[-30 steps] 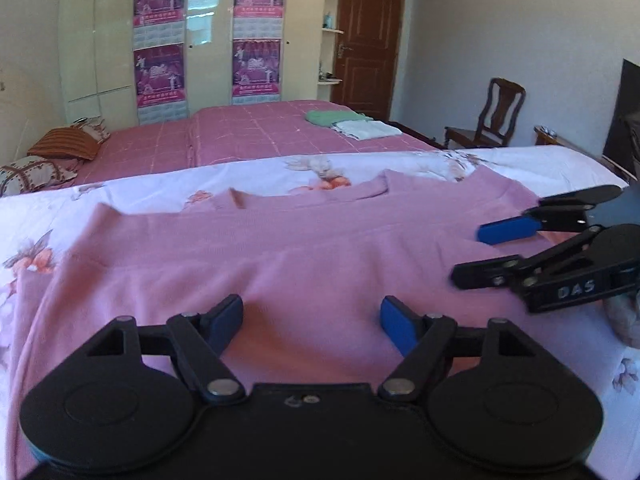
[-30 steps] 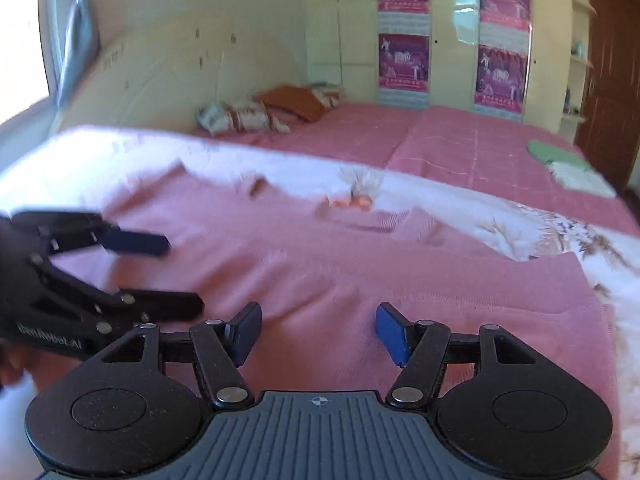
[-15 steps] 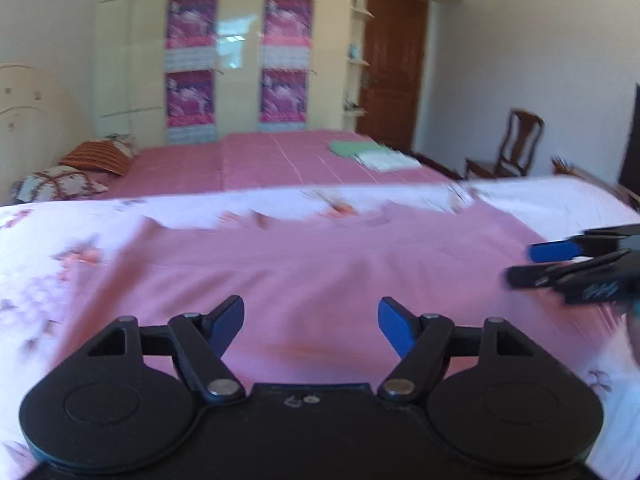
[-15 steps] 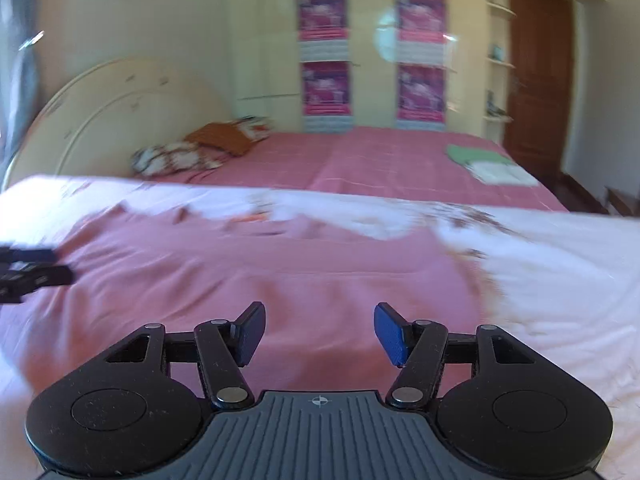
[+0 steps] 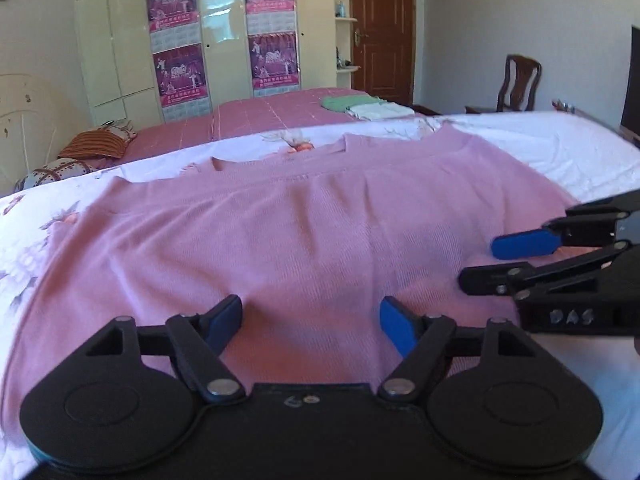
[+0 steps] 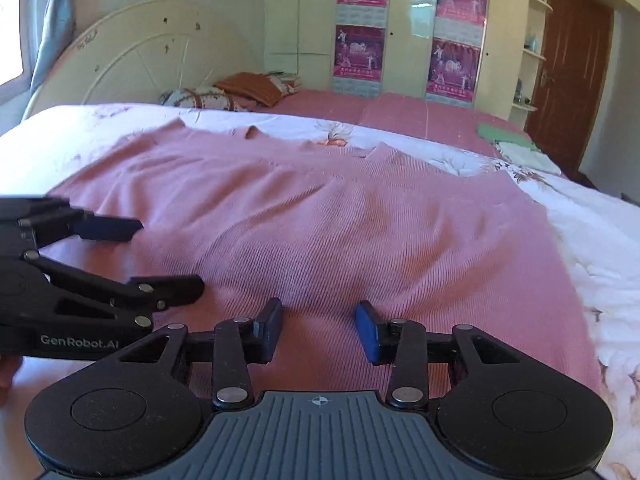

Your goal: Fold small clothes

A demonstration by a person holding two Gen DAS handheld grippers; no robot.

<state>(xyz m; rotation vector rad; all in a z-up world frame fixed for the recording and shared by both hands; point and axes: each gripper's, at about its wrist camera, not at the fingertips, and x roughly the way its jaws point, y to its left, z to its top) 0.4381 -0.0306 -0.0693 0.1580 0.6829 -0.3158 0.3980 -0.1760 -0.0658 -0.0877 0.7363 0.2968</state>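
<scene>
While spread flat across the middle of both views, pink top [image 5: 304,232] on a white flowered sheet [image 5: 560,152], neckline toward the upper part of the frame. Low in the left wrist view, left gripper [image 5: 311,322] over the near hem, jaws spread wide, only cloth showing in the gap, nothing pinched. At the right edge of that view, right gripper [image 5: 496,264] reaching in sideways over the top's right side. In its own view, right gripper [image 6: 318,330] low and centred over the cloth, jaws just closing and now narrower but apart, blue pads [image 6: 368,332] not pressing on anything; contact with the fabric beneath cannot be told. At the left edge there, left gripper [image 6: 172,256] with a finger above and a finger below, open. Farther back, second bed [image 5: 272,114] with a pink cover, folded clothes [image 5: 360,106] on it at upper right, pillows [image 6: 224,94] at upper left, wardrobe [image 5: 216,32] with posters behind, brown door [image 5: 382,28] and a chair [image 5: 518,82] at upper right.
</scene>
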